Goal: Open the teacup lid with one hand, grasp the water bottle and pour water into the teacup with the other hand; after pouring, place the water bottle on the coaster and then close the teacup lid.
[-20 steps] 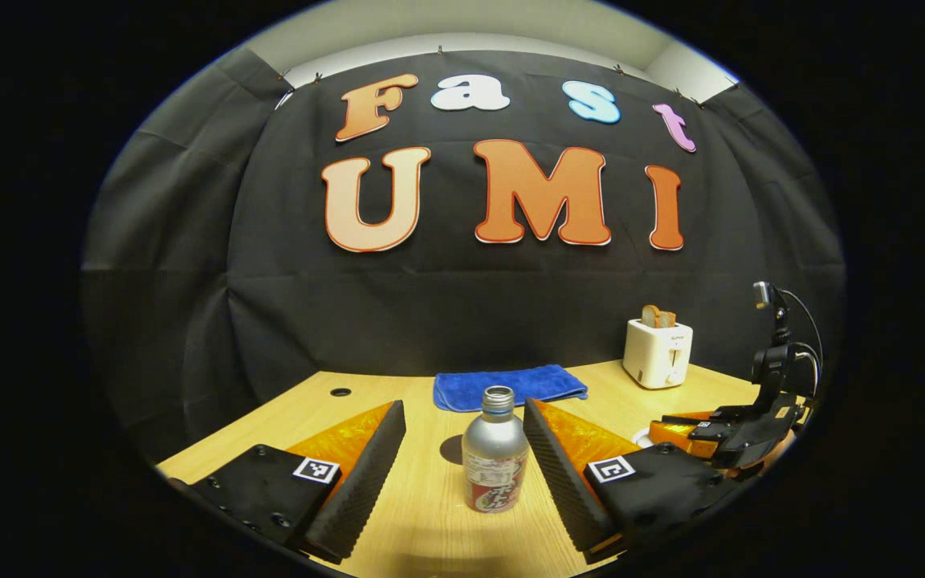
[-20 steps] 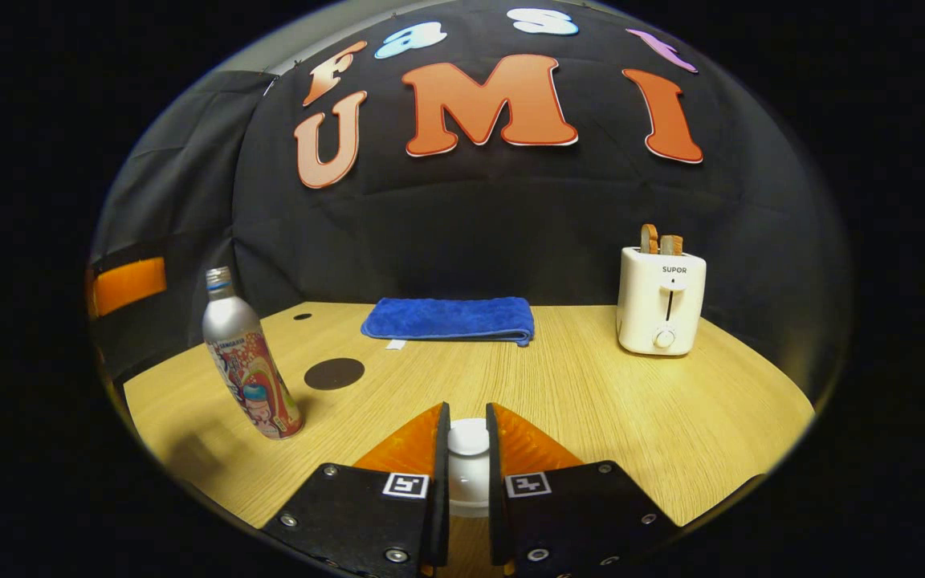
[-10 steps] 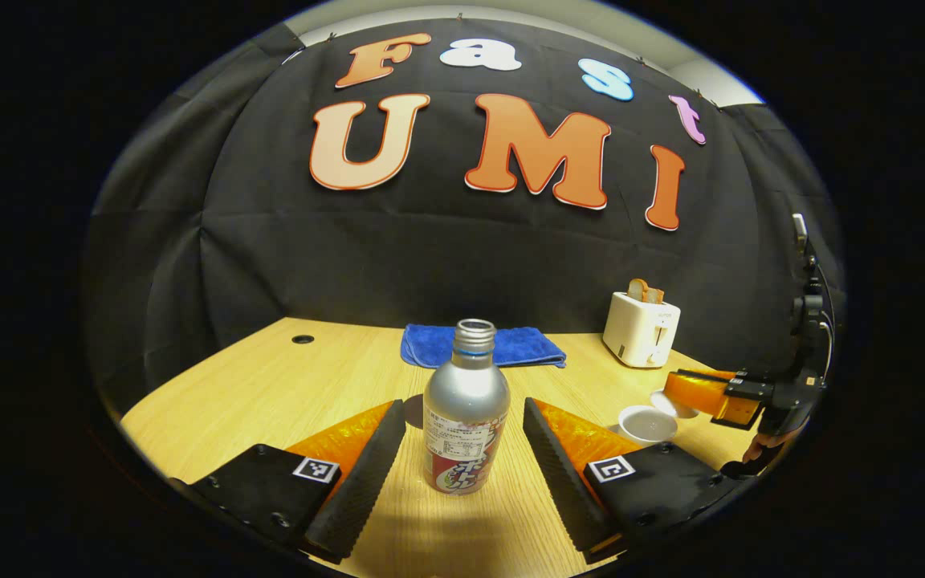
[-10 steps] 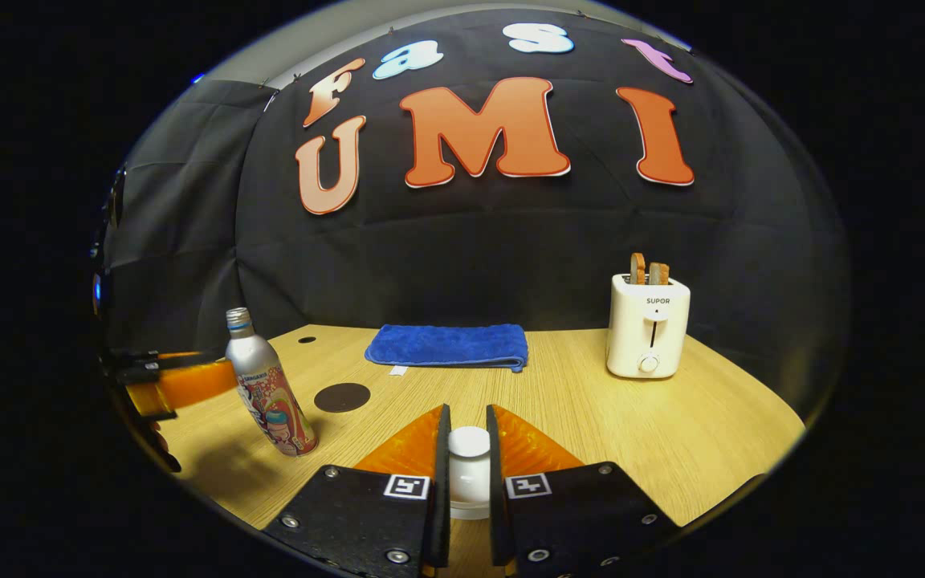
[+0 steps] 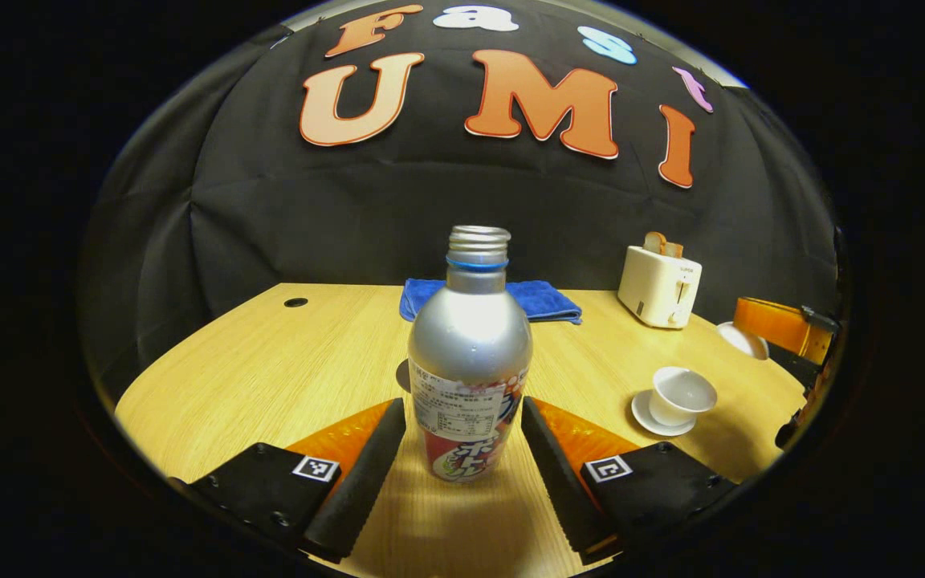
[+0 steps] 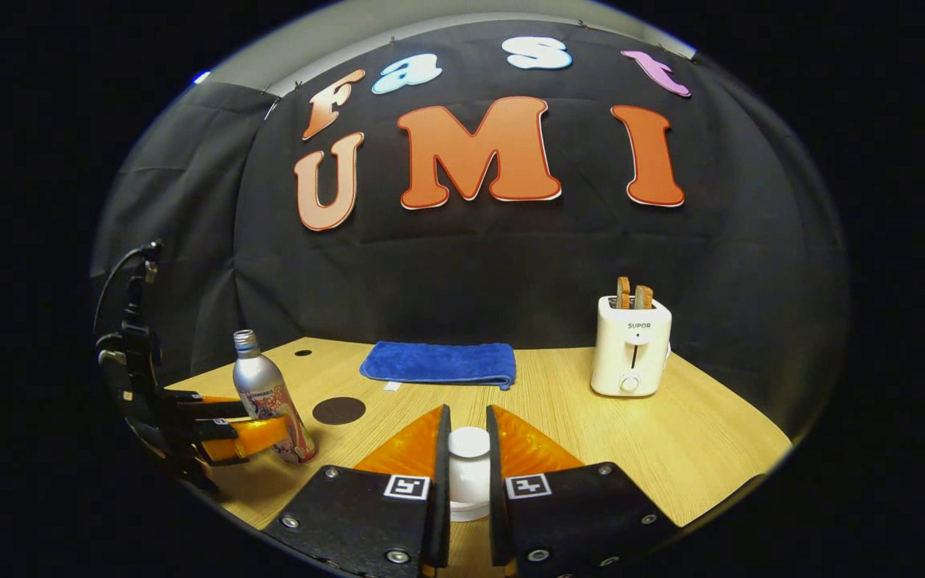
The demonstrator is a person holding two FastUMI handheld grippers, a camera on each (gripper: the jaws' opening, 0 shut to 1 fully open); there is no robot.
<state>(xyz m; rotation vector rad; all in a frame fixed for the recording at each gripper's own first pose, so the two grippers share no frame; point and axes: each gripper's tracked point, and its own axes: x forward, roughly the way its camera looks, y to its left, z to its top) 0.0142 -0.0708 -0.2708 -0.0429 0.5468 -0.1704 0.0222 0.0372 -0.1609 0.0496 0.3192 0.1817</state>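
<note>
Closer now, left gripper (image 5: 462, 437) jaws spread round upright water bottle (image 5: 469, 353); right gripper (image 6: 468, 466) pinching teacup lid (image 6: 469, 461).

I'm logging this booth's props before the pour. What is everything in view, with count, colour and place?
water bottle: 1, silver with a red printed label, uncapped, upright on the table between the left gripper's open fingers
teacup: 1, white, uncovered, on a white saucer at the table's right
teacup lid: 1, white, held above the table
coaster: 1, dark, round, beside the bottle
towel: 1, blue, folded, at the table's back
toaster: 1, white, bread in its slots, back right
table: 1, light wood
left gripper: open around the bottle
right gripper: shut on the lid
</note>
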